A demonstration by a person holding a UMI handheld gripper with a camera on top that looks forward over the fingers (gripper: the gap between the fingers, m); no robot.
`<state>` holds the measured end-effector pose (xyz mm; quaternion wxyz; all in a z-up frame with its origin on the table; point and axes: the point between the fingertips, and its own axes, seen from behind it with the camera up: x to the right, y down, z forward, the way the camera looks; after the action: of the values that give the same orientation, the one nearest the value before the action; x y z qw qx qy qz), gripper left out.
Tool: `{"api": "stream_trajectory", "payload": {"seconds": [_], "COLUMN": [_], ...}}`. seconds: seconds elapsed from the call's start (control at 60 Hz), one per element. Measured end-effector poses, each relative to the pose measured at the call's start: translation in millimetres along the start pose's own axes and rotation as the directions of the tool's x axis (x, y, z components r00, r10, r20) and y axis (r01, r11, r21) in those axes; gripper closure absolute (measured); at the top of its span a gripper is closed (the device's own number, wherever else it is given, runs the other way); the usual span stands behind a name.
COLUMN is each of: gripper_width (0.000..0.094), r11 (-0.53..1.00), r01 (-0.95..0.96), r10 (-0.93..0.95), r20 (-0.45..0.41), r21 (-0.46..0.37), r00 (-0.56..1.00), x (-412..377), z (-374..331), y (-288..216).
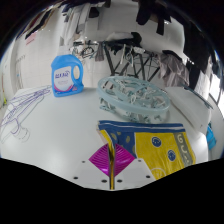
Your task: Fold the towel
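Note:
A yellow towel (165,148) with blue edging and small blue prints lies on the white table (60,130), just ahead and to the right of my fingers. My gripper (111,160) has its magenta pads (100,158) pressed together, with the towel's near left edge pinched between them. The pinched strip runs down between the pads.
A blue detergent bottle (66,78) stands at the far left. A clear plastic container (134,96) lies beyond the towel. Thin cables (22,112) trail on the table at the left. A blue thing (212,136) sits at the far right.

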<state>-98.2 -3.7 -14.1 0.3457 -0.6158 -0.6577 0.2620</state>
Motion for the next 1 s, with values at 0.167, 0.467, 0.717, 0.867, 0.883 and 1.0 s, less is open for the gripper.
{"api": "stream_trajectory", "payload": {"seconds": [0.167, 0.467, 0.717, 0.867, 0.883, 1.0], "gripper_width": [0.0923, 0.0919, 0.0906, 0.025, 0.0173, 0.0078], "r11": [0.998, 0.976, 0.973, 0.98, 0.981, 0.985], "r01": [-0.059, -0.212, -0.23, -0.186, -0.179, -0.153], "r10": [0.061, 0.206, 0.23, 0.176, 0.167, 0.148], "r20": [0.049, 0.11, -0.053, -0.133, -0.141, -0.074], "r21": [-0.036, 0.044, -0.008, -0.071, -0.076, -0.079], "r00": [0.997, 0.972, 0.972, 0.975, 0.976, 0.986], "x": [0, 88, 223, 259, 261, 254], "z": [-19, -93, -50, -21, -22, -58], "y": [-8, -77, -38, 2, 4, -4]}}
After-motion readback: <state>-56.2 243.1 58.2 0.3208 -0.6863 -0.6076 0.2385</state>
